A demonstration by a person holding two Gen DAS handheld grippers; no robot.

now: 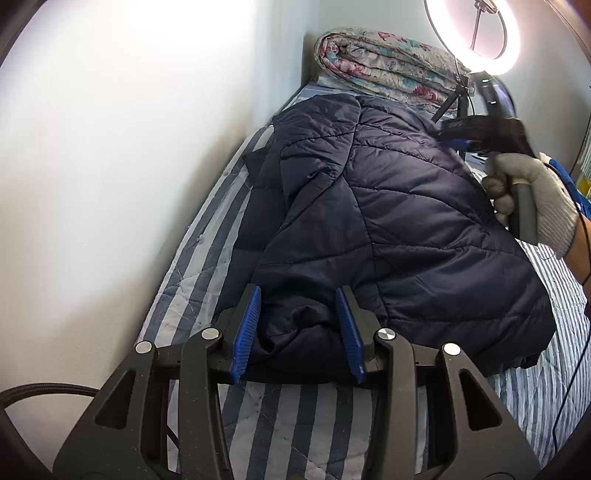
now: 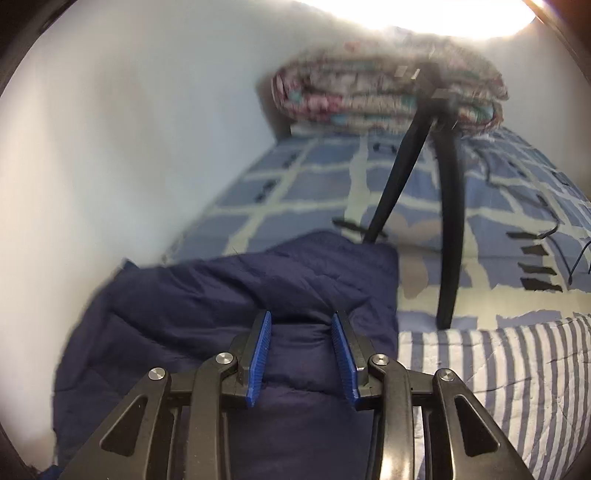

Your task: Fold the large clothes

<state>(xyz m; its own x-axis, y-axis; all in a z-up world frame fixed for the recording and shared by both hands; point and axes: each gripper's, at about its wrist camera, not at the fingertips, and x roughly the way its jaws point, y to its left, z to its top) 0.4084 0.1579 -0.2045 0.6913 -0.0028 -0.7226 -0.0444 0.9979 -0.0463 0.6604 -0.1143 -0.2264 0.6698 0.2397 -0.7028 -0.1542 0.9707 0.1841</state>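
In the left wrist view, the navy quilted jacket point(image 1: 388, 206) fills the middle of the frame, lying along the striped bed cover point(image 1: 280, 417). It looks already doubled over lengthwise, with one padded layer lapped across another, though the bundle is bulky and loose. At lower centre the left gripper point(image 1: 297, 328) is clamped on a bunched near edge of the jacket, fabric packed between its blue pads. At the right edge a gloved hand point(image 1: 535, 199) carries the right gripper, blurred, over the jacket's far side. A folded floral quilt point(image 1: 388, 62) sits at upper centre, below a ring light point(image 1: 472, 33).

In the right wrist view, which is smeared, the jacket point(image 2: 207, 306) occupies the lower left. The right gripper point(image 2: 301, 354) at lower centre is closed on a raised fold of it, cloth puckered between the pads. Tripod legs point(image 2: 448, 229) stand at centre right.

Judging by this, the fold is partway: a first fold appears made, and a further crosswise fold and some flattening likely remain.
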